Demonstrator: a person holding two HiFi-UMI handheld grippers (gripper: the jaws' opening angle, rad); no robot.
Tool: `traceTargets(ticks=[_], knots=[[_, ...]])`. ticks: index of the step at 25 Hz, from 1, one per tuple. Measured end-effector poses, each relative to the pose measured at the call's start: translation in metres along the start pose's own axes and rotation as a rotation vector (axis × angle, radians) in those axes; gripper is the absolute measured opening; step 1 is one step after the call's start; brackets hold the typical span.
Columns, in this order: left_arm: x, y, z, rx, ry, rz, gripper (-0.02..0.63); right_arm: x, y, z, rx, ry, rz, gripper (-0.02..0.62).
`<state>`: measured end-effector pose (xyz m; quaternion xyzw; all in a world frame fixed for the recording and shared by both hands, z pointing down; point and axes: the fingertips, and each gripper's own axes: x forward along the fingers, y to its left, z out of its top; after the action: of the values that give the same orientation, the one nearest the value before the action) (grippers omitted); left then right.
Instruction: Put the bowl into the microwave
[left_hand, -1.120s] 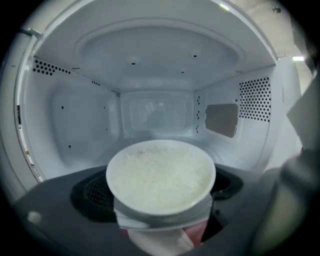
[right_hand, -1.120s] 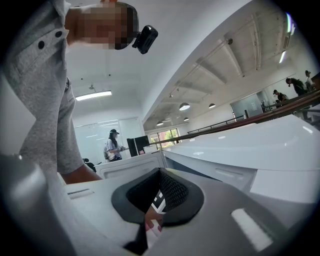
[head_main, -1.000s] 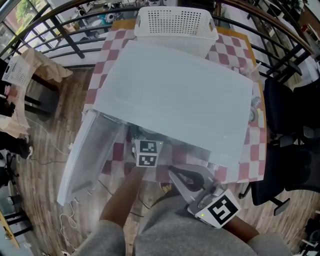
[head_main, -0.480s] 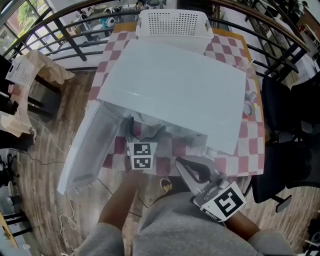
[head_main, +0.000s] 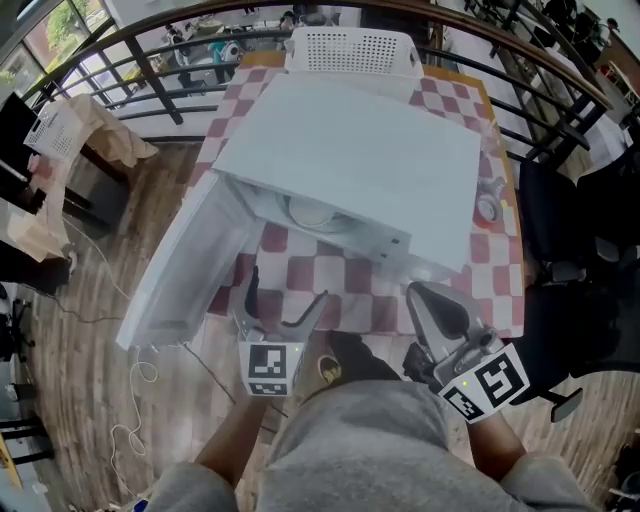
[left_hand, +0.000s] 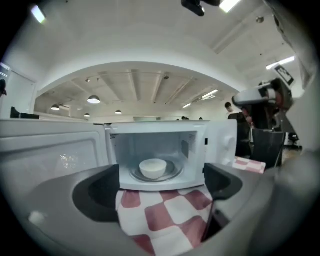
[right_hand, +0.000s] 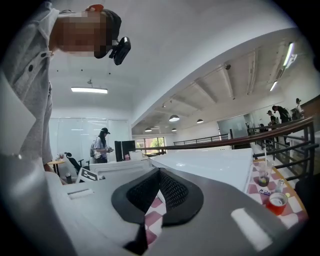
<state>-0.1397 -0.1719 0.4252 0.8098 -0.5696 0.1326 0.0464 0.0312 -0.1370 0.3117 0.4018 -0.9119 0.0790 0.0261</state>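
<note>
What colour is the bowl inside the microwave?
White. The bowl shows best in the left gripper view.

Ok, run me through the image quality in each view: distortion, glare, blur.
Head view: even daylight, railings bowed by the wide lens, the microwave top almost washed out. Left gripper view: heavy fisheye, dark corners; the bowl reads clearly, the door shows speckled glare, the left hand-held gripper is soft. Right gripper view: same fisheye, ceiling lights glaring bright.

Head view: steeply down over microwave (head_main: 350, 170). Left gripper view: level, facing cavity. Right: low, beside microwave.
</note>
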Motion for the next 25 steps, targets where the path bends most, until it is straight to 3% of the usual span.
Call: traceTargets(ticks=[8, 12, 14, 16, 25], knots=[[-0.078, -0.030, 0.041, -0.058, -0.125, -0.029, 0.433, -0.034, 0.006, -0.002, -0.041, -0.004, -0.049, 0.000], [-0.104, -0.038, 0.061, -0.125, -0.188, -0.045, 0.246, -0.043, 0.012, -0.003, -0.063, 0.005, -0.055, 0.000], [-0.113, -0.038, 0.065, -0.113, -0.197, -0.019, 0.156, -0.046, 0.015, -0.003, -0.067, 0.011, -0.052, 0.000], [-0.122, -0.035, 0.067, -0.085, -0.210, 0.030, 0.010, -0.048, 0.018, -0.003, -0.064, 0.015, -0.051, 0.000], [-0.132, -0.037, 0.069, -0.049, -0.196, 0.087, 0.011, -0.052, 0.007, -0.010, -0.053, 0.027, -0.042, 0.000]])
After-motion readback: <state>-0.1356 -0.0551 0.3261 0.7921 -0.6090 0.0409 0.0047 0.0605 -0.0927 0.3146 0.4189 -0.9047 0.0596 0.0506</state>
